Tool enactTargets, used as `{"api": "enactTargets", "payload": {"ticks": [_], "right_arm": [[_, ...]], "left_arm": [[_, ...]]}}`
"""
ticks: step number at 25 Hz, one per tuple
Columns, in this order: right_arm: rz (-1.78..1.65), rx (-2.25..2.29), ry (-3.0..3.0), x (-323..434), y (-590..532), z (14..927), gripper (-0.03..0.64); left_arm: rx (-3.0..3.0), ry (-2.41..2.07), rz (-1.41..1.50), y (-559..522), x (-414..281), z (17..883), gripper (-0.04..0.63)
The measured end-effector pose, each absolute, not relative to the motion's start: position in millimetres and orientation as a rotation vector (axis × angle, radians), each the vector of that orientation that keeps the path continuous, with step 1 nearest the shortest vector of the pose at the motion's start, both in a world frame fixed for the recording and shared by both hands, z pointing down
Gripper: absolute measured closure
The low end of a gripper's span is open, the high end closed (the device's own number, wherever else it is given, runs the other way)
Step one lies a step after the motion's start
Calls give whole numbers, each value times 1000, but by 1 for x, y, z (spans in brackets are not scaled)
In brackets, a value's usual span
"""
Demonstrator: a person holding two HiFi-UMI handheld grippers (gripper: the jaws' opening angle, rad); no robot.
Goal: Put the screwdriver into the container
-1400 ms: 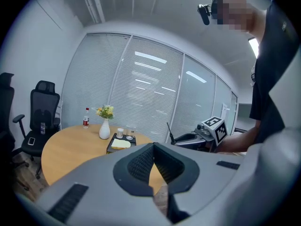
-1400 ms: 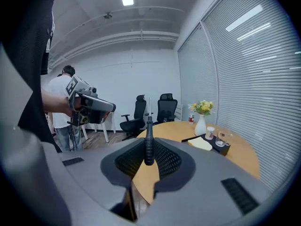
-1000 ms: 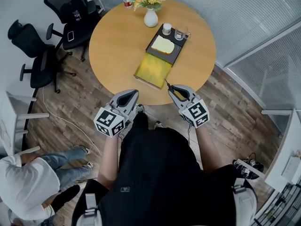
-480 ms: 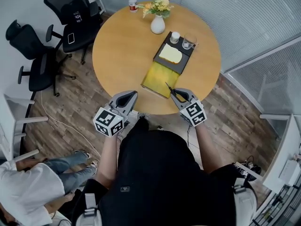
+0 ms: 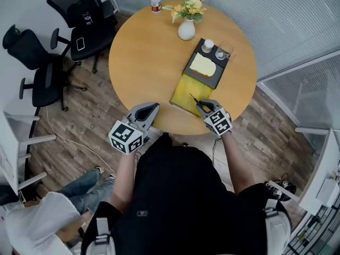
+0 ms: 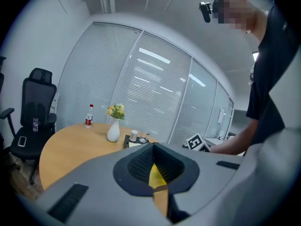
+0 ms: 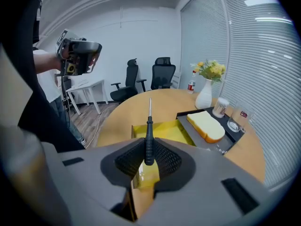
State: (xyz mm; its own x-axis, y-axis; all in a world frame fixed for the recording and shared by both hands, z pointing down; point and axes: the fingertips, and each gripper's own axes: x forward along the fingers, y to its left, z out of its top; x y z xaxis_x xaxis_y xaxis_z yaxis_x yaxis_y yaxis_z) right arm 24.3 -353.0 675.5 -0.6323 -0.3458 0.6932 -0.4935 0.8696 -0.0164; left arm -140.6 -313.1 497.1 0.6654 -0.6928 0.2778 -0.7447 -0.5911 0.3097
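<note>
**Screwdriver pinched in right gripper, over the container's near end**

Reading the head view left to right.

Upper left: two black chairs point(image 5: 69, 7) on the wood floor, with a phone point(image 5: 80, 43) on one seat. Lower left corner: a second person point(image 5: 37, 224) in a white top and jeans.

Left of centre: my left gripper point(image 5: 152, 108), tips at the near edge of the table point(image 5: 138, 52). In the left gripper view I see its jaws pressed together with nothing between them. Only a sliver of yellow shows through behind the pads.

Centre: the table is round and wooden. At its far edge, top of frame, stands a bottle point(image 5: 155, 0) with a red cap. Just right of it is a white vase point(image 5: 186, 30) of yellow flowers. The yellow container point(image 5: 185, 93) lies open near the table's near edge.

Right of centre: my right gripper point(image 5: 202, 105) is angled down toward the container. In the right gripper view I see the pads clamped on the black handle of the screwdriver point(image 7: 148, 140). The shaft sticks straight out ahead, with its tip over the container's near part. The screwdriver is in the grip, not yet in the container. I can't tell whether the tip touches anything.

Further right: a black tray point(image 5: 212, 81) lies just beyond the container's far end. It carries bread point(image 5: 202, 65), a white cup point(image 5: 207, 45) and a glass point(image 5: 223, 50).
</note>
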Motion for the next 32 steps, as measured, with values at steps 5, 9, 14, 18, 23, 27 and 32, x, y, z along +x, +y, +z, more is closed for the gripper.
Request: {"api": "enactTargets", "payload": {"ticks": [5, 9, 14, 18, 23, 27, 32], "right_arm": [[274, 590, -2223, 16, -373, 707, 558], [283, 588, -2181, 7, -385, 722, 558], [303, 596, -2128, -2, -391, 737, 558], [341, 627, -2090, -3, -402, 750, 558], [354, 633, -2035, -6, -414, 760, 558], [379, 627, -1955, -2, -419, 774, 558], [419, 590, -1901, -2, -416, 790, 558]], "left_arm": [[2488, -1084, 191, -329, -157, 505, 591], [2499, -1054, 200, -345, -167, 510, 591], [2498, -1024, 211, -358, -176, 516, 591], [2501, -1002, 217, -367, -180, 519, 591], [2503, -980, 229, -376, -182, 524, 591], [2515, -955, 234, -385, -178, 524, 591], [2515, -943, 227, -393, -176, 524, 591]]}}
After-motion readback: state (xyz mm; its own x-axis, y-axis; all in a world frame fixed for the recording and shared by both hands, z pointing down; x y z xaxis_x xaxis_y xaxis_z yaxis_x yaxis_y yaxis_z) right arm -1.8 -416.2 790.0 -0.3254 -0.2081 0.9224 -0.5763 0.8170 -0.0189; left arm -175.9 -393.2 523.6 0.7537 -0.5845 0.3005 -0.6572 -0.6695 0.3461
